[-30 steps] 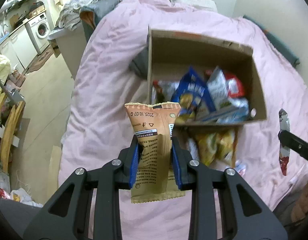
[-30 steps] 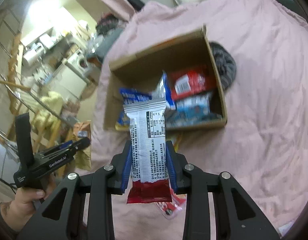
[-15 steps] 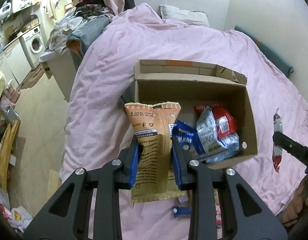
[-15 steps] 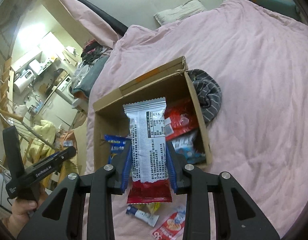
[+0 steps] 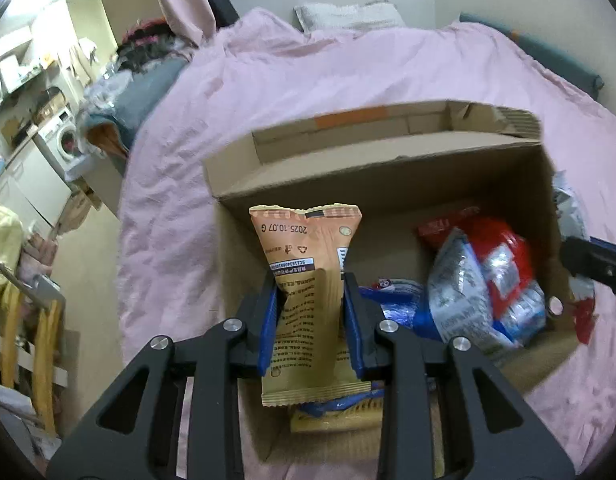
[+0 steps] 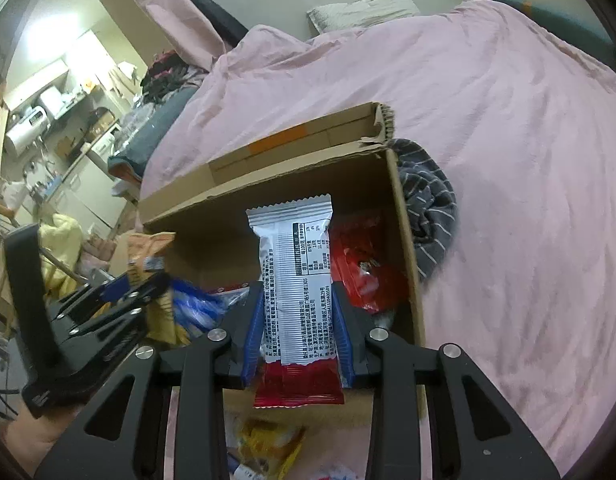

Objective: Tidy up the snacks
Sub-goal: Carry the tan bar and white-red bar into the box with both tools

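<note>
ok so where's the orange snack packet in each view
Left wrist: the orange snack packet stands upright at centre, clamped in the left tongs, over the cardboard box.
Right wrist: it shows at the left edge, in the left tongs, beside the box's left wall.
Shared landmark: the cardboard box, with its orange tape strip.

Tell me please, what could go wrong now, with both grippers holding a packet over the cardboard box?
The left gripper and right gripper work close together over one cardboard box, so they might collide. The orange packet and silver-red packet, if released carelessly, might land on the pink bedding, beside the yellow packet already outside.
</note>
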`<state>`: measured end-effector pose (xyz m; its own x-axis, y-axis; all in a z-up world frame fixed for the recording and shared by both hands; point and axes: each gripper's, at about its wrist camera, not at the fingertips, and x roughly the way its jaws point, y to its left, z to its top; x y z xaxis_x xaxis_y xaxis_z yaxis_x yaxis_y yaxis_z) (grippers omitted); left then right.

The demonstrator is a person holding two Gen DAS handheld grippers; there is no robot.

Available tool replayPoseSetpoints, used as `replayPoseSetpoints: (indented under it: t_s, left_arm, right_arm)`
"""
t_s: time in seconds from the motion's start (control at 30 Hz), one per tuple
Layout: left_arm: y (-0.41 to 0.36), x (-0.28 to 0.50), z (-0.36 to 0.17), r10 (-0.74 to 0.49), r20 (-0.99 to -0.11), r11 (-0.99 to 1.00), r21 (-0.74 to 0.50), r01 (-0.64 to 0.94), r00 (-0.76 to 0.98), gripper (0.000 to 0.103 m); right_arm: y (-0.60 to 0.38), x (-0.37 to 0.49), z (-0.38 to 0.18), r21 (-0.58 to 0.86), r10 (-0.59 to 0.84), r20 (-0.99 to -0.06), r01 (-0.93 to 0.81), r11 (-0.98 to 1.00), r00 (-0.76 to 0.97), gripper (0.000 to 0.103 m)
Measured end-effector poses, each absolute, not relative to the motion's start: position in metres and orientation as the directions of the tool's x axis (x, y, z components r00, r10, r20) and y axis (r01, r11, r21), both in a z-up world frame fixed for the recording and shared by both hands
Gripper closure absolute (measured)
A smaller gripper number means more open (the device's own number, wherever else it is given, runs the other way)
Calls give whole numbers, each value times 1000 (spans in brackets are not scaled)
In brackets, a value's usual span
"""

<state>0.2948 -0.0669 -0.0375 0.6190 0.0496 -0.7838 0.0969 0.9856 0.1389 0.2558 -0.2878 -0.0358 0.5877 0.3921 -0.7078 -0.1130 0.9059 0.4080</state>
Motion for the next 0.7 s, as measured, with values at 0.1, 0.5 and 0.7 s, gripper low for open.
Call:
replayPoseSetpoints:
  t_s: [0.1,0.5,0.7]
  left_arm:
    - [-61,307,-40,23,-793,993,90,81,609,77]
    - [-47,327,-32,-91,-801,996,-73,55,592,77]
    - [-47,329,-33,-114,-808,993,-109,44,578,75]
  right_arm:
    - [-280,267,-41,388,381,-723,-117,914,576,70]
    - [-273,291,-56,403,387,-737,-99,910,554,69]
    - [-274,294,-61,417,396,-745,-88,905,538,69]
